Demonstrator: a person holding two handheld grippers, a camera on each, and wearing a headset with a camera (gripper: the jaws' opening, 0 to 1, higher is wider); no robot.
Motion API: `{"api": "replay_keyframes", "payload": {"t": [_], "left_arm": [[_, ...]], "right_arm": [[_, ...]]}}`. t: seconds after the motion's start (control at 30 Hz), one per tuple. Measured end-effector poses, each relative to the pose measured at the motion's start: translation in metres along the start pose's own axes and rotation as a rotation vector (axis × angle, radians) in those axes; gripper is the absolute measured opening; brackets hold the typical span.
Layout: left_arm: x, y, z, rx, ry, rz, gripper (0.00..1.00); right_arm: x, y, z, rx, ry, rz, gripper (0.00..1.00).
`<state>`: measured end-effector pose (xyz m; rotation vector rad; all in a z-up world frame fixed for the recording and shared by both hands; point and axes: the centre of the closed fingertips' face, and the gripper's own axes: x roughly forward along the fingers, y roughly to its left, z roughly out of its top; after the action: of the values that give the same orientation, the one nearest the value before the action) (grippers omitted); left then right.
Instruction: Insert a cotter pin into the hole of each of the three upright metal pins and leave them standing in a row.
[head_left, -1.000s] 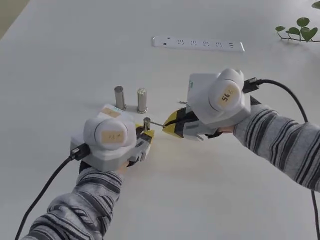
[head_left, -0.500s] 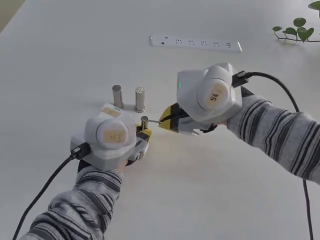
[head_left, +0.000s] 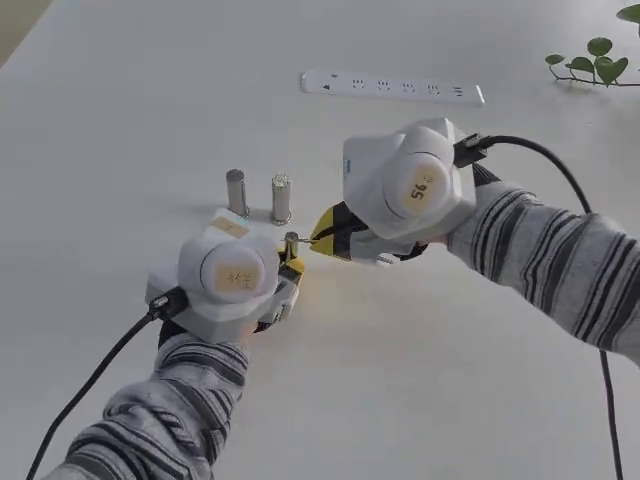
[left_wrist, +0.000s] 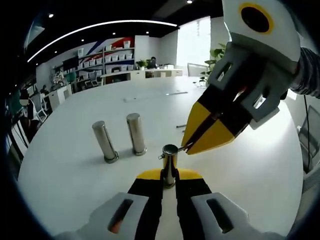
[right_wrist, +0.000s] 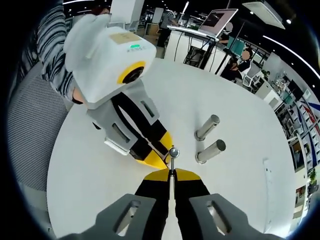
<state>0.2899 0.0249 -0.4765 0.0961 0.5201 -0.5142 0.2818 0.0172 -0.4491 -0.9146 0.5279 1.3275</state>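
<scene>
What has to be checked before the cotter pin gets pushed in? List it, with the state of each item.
1. Left tongs shut on the near metal pin, pin upright: ok.
2. Right tongs shut on the cotter pin: ok.
3. Cotter pin's tip at the near metal pin's top: ok.
4. Tip lined up with the hole: cannot tell.
5. Rear left pin and rear right pin upright, apart from both tongs: ok.
</scene>
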Motion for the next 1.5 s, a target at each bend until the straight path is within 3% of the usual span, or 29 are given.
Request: {"api": "replay_keyframes", "payload": {"t": [0.27, 0.37, 0.6, 0.8, 1.3, 1.5], "left_arm": [[0.0, 0.0, 0.001, -0.006, -0.011, 0.009, 0.05], [0.0, 0.0, 0.001, -0.007, -0.013, 0.013, 0.05], [0.0, 0.001, 0.001, -0.015, -0.015, 0.015, 0.05], [0.0, 0.001, 0.0, -0.017, -0.015, 0.016, 0.05], [0.001, 0.001, 0.0, -0.024, -0.013, 0.017, 0.05], [0.001, 0.001, 0.0, -0.023, -0.012, 0.016, 0.05]], "right_arm": [[0.003, -0.001, 0.006, 0.016, -0.012, -0.005, 0.0], [0.004, -0.002, 0.01, 0.054, -0.042, -0.016, 0.0], [-0.001, -0.001, 0.011, 0.077, -0.046, -0.019, 0.05], [-0.006, 0.001, 0.008, 0.078, -0.04, -0.019, 0.0], [-0.005, -0.001, 0.01, 0.094, -0.046, -0.028, 0.0], [-0.005, -0.002, 0.008, 0.174, -0.072, -0.035, 0.0]]}}
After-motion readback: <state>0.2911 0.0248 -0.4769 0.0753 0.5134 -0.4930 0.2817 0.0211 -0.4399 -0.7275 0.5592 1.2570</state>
